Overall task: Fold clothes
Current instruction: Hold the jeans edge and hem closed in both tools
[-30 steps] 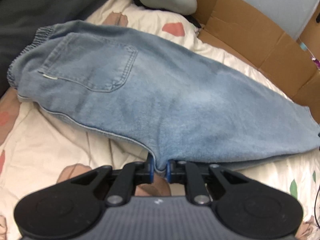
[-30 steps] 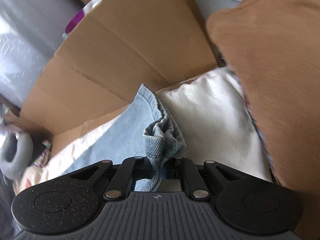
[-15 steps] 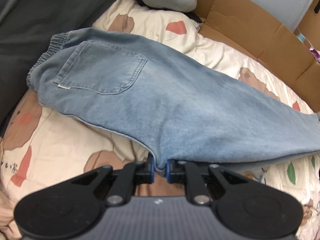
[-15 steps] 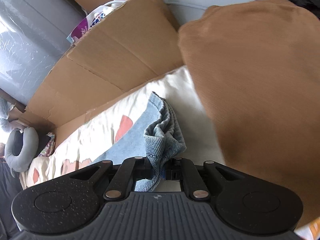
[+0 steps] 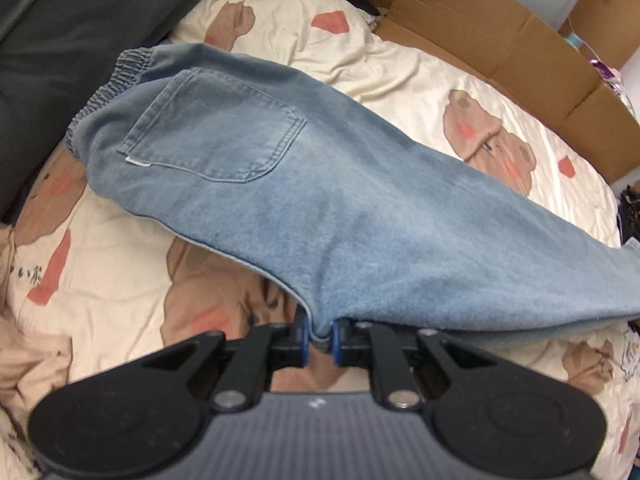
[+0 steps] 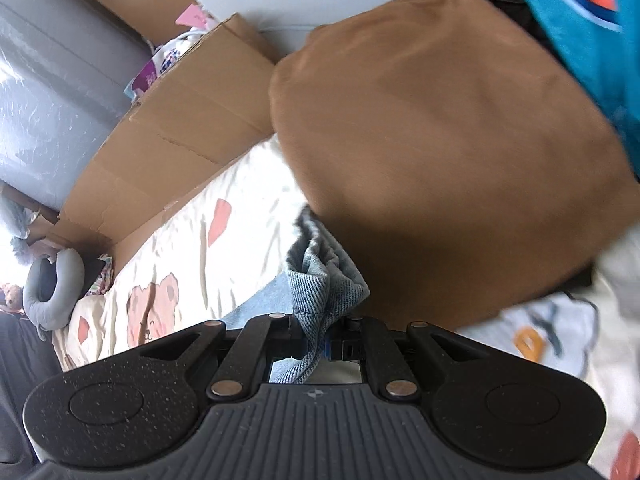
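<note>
Since a second ago, more of the bear-print sheet (image 5: pixel 404 80) shows beyond the jeans (image 5: pixel 320 208), and the brown cloth (image 6: pixel 448 140) has slid across my right view. My left hand-held gripper (image 5: pixel 320 338) pinches a fold of soft, faded denim; the jeans hang over the bed, elastic waistband and stitched back pocket at the far left, the leg cut off at the right edge. My right hand-held gripper (image 6: pixel 320 340) pinches a bunched hem. Flat cardboard (image 6: pixel 180 152) stands behind; the brown cloth is blurred.
</note>
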`<state>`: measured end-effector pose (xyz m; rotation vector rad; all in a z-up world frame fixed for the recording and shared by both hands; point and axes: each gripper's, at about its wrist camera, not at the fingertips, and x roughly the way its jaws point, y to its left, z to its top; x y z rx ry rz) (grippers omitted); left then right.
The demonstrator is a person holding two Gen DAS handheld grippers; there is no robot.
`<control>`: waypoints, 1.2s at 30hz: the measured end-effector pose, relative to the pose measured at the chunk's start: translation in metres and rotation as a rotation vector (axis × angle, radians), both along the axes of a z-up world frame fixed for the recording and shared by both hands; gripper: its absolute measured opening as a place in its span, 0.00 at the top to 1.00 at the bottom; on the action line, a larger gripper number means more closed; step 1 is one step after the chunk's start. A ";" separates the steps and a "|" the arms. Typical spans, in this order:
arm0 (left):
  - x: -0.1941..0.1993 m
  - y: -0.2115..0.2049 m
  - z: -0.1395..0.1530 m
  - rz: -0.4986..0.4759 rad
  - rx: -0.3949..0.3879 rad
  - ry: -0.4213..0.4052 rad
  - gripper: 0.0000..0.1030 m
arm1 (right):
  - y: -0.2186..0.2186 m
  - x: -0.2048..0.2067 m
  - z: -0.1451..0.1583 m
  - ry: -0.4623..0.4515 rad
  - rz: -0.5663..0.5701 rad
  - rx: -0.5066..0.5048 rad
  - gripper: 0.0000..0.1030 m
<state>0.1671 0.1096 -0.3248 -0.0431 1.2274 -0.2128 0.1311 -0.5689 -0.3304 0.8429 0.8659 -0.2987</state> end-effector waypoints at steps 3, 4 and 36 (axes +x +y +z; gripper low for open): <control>-0.003 0.000 0.001 -0.009 0.002 0.011 0.89 | -0.002 -0.028 0.005 0.001 -0.021 -0.001 0.95; -0.004 -0.001 0.000 -0.013 0.004 0.017 0.89 | -0.003 -0.037 0.007 0.001 -0.027 -0.002 0.95; -0.020 -0.004 -0.027 -0.080 0.038 0.082 0.90 | -0.004 -0.247 -0.056 0.175 -0.238 0.075 0.95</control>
